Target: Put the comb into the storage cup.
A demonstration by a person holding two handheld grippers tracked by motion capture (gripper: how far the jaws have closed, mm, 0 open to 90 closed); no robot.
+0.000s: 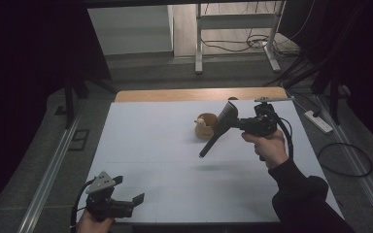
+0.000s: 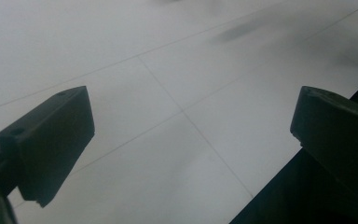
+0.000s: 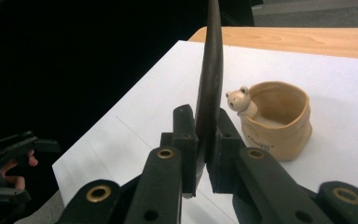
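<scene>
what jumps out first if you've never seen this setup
The right gripper, held above the white table right of middle, is clamped on a dark spatula whose handle slants down. Just behind it stands a tan pot with a small bear figure at its rim. The left gripper waits open at the near left edge.

We see a black spatula pinched in our black right gripper. The pot is tan, with a cream bear on its rim. Our left gripper is black with a grey plate. The sheet is white, the table light wood.
</scene>
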